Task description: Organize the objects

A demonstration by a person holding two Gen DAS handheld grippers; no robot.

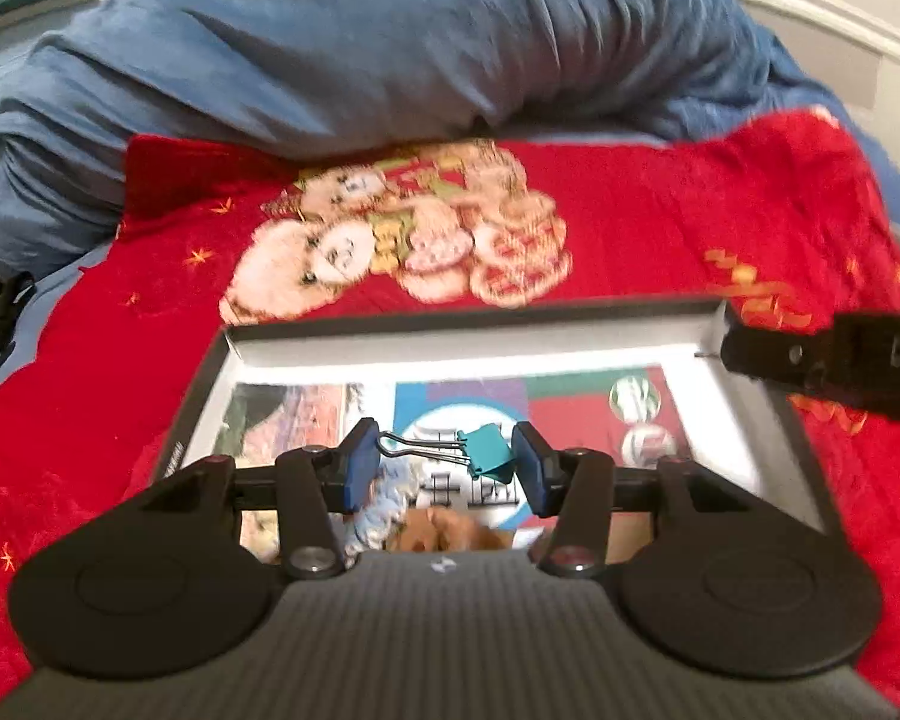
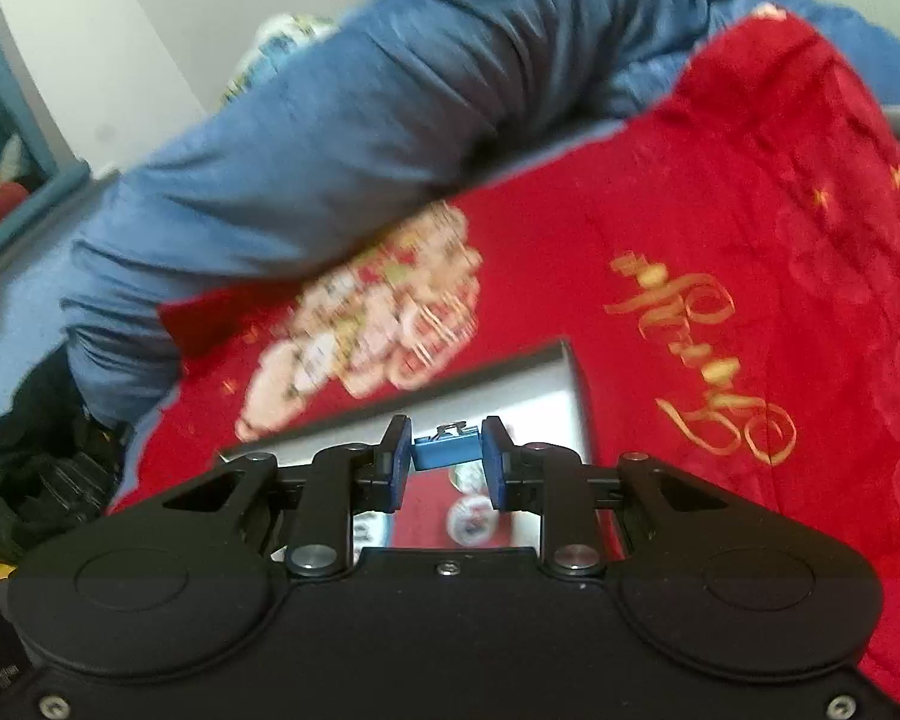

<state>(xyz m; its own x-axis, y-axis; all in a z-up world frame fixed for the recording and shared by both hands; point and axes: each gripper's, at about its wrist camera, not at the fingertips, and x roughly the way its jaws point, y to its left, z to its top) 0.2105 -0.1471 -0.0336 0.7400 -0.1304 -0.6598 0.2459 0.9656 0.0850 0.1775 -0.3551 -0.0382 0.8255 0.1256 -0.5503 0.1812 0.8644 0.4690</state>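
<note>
A teal binder clip is clenched between the pads of the left gripper, its wire handles pointing left, and is held above the open box that lies on the red blanket; a blue binder clip is clenched likewise in the right gripper, over the right part of the same box. Both clips are judged light, stiff and slippery on their painted steel. Each is best gripped across the flat sides of the body, since the thin wire handles are likely to swivel and slip.
</note>
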